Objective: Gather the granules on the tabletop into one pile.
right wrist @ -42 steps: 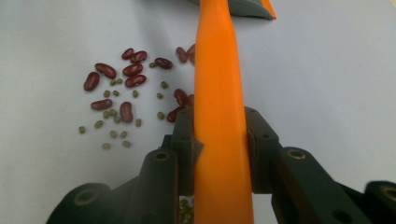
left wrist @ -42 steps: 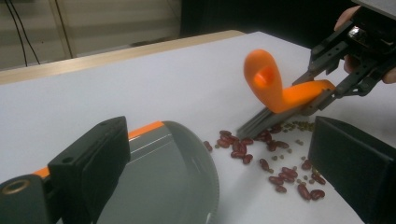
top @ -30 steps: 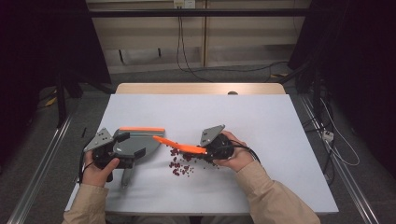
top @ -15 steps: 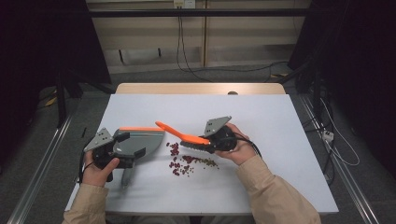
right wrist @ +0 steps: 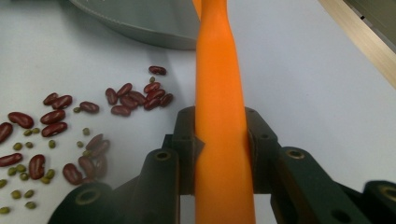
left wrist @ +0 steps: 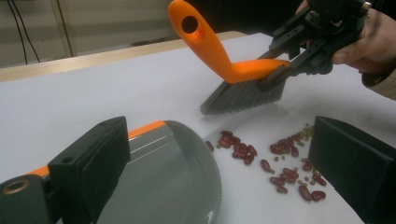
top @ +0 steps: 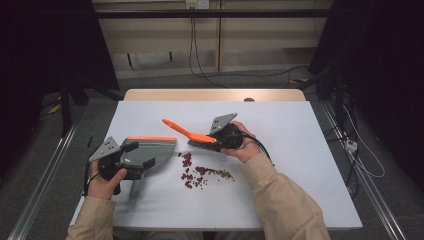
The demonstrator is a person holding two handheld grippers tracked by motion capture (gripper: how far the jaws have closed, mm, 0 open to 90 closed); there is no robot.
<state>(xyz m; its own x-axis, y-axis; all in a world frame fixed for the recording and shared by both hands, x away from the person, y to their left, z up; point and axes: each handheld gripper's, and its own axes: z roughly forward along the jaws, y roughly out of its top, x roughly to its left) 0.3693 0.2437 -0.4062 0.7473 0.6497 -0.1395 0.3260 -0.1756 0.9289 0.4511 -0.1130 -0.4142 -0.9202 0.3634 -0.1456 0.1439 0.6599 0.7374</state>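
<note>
Over on the left side of the white table (top: 300, 165), the person's left hand (top: 102, 182) is gripping the left gripper (top: 131, 161), and its jaws are clamping the grey dustpan (top: 150, 150) by its back end. The pan is lying flat on the table with its orange-trimmed edge on the far side and its open mouth turning toward the middle. In the left gripper view the pan's curved, ribbed lip (left wrist: 205, 168) is sitting just beside the nearest beans, not quite touching them.

In the middle, a loose scatter of red kidney beans (top: 192, 172) is lying on the table, with small green mung beans (top: 225, 174) trailing off to the right of them. They are spreading between the dustpan's mouth and the brush.

Further right and a little beyond the beans, the right gripper (top: 220, 140) is holding the orange hand brush (top: 192, 135), jaws closed tightly on both sides of its orange back, as the right gripper view shows. The dark bristles (left wrist: 243, 95) are pointing down, hanging just above the table near the far edge of the beans, and the handle with its hanging hole (left wrist: 189, 23) is slanting up and to the left. The right hand (top: 245, 145) is wrapping around the gripper body, its cable trailing off behind.
</note>
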